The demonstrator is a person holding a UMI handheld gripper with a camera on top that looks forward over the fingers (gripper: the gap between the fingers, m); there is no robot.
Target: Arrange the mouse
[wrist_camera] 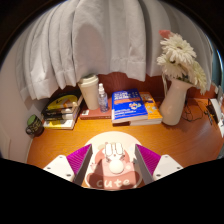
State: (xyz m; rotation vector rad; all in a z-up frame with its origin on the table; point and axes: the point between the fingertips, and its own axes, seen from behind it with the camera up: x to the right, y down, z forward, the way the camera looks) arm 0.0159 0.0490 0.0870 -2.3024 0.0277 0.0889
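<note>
A: Start close in. What are the tongs [111, 168] doing?

B: Both purple pads sit against the sides of a mouse [110, 163], so I read the tongs as pinching it. The mouse fills the gap between the fingers [72, 160], with no space showing on either side. It has a cartoon figure on top and the word "cute" along its near end.

A: So it is off the desk [130, 140]?

B: It looks carried above the wooden surface, though I cannot see its underside. My judgement: picking up is done, setting down is left. Nothing marks a spot for it; the bare stretch of desk just ahead of the fingers seems the likely place.

A: Count what lies beyond.

B: One mouse, one pair of tongs. Farther back toward the left, a small stack of books [62, 110], too blurred to count, with one small dark jar [35, 125] beside it. Then one pale cup [89, 92] and one small clear bottle [102, 98] close together. Next to them, one blue book [128, 105] lying on a larger yellowish one. To the right, one white vase [173, 103] holding one bunch of pale flowers [180, 55].

A: And at the very back?

B: White curtains [90, 40] hanging behind the desk.
</note>
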